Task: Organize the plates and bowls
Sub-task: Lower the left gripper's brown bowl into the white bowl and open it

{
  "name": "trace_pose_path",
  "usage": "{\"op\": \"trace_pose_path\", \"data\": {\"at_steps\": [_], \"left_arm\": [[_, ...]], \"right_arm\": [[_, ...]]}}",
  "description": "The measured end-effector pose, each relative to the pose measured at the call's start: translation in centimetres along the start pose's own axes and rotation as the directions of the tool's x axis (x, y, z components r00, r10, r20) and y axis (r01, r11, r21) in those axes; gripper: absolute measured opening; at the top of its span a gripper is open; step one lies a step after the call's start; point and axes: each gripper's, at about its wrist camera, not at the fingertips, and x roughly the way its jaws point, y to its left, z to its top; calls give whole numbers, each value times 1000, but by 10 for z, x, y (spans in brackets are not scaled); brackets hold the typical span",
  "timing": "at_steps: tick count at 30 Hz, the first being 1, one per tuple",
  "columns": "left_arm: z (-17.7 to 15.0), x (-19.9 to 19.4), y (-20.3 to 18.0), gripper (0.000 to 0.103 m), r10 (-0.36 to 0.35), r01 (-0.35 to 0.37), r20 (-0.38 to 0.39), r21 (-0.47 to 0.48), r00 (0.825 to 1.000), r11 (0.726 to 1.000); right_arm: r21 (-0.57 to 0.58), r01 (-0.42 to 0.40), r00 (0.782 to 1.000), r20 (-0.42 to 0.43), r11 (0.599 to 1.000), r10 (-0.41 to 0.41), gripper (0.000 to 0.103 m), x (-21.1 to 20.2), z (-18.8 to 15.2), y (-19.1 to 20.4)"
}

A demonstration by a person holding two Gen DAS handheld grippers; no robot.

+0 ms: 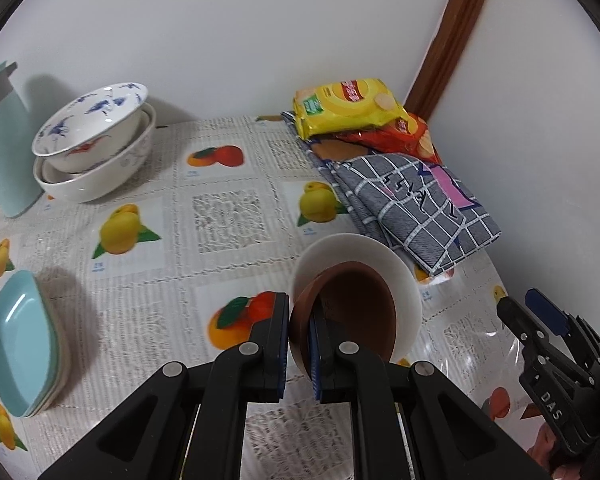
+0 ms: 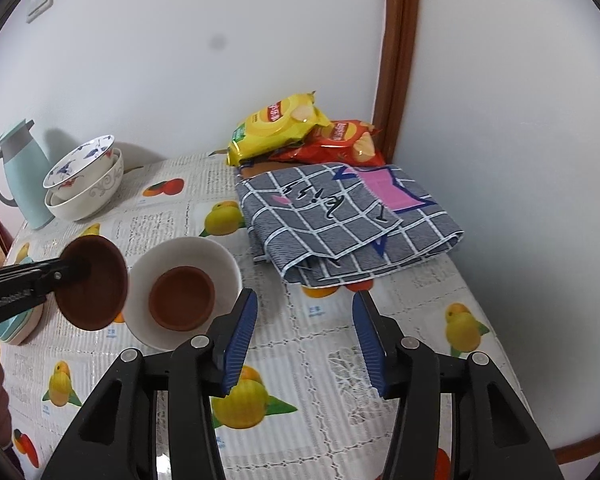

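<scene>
My left gripper (image 1: 299, 344) is shut on the rim of a brown bowl (image 1: 352, 308) and holds it tilted above the table, just left of a white bowl (image 2: 220, 264). In the right wrist view the held brown bowl (image 2: 96, 284) hangs on the left gripper (image 2: 70, 270), and a second brown bowl (image 2: 182, 298) sits inside the white bowl. My right gripper (image 2: 304, 336) is open and empty, right of the white bowl. Stacked white and blue-patterned bowls (image 1: 92, 140) stand at the back left. Teal plates (image 1: 20, 344) are stacked at the left.
A teal jug (image 1: 0, 140) stands by the stacked bowls. A folded grey checked cloth (image 2: 348, 216) and two crisp bags (image 2: 284, 128) lie at the back right by the wall. The table has a fruit-print cover (image 1: 228, 216).
</scene>
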Motion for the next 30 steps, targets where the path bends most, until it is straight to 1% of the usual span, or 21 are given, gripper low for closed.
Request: {"op": "trace_pose_path", "data": {"at_steps": [6, 13, 18, 30], "left_arm": [[3, 22, -10, 9, -5, 5, -28, 8, 1000, 1000], [9, 44, -15, 9, -4, 5, -53, 13, 999, 1000], [11, 55, -16, 9, -8, 10, -70, 16, 997, 1000], [13, 73, -19, 9, -8, 10, -97, 16, 995, 1000]], "right_arm": [[24, -6, 1000, -9, 1000, 6, 49, 4, -2, -5], [24, -5, 999, -31, 1000, 6, 49, 14, -3, -4], [40, -9, 999, -42, 999, 11, 49, 19, -5, -7], [40, -9, 998, -55, 999, 12, 49, 22, -8, -6]]}}
